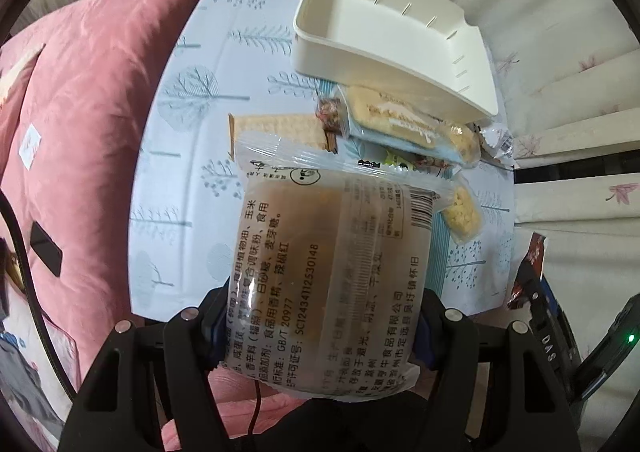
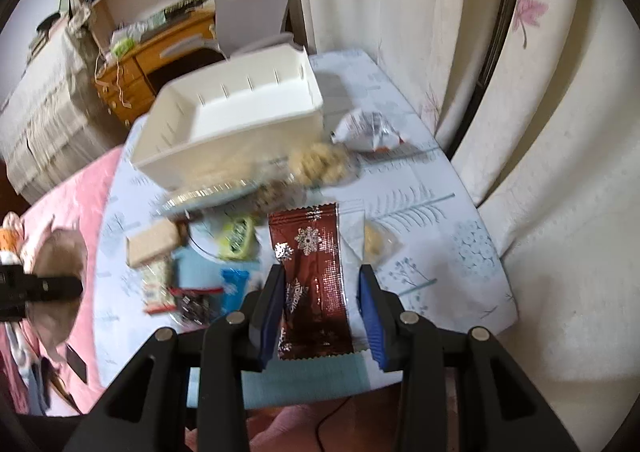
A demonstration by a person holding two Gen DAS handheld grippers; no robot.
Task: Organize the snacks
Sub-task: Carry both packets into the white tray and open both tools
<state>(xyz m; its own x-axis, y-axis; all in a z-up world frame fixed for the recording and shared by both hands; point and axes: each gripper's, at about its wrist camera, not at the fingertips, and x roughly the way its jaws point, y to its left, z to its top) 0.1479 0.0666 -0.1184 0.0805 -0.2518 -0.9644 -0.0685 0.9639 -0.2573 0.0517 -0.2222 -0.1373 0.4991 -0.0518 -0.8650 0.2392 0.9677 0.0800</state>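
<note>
Tree-print tablecloth (image 1: 192,100) below: your left gripper (image 1: 320,336) clamps a soft, crushable cake pack (image 1: 332,272) mid-body; your right gripper (image 2: 320,308) pinches a light, crinkly brown sachet (image 2: 314,284).

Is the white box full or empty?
Empty. The white box shows only its bare bottom; the snacks lie outside on the table.

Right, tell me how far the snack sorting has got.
Nothing is done yet: the white bin is empty. In hand: the left gripper holds a clear-wrapped cake, and the right gripper holds a brown snowflake packet. Left: the cracker, the sandwich cake and other snacks on the table.
</note>
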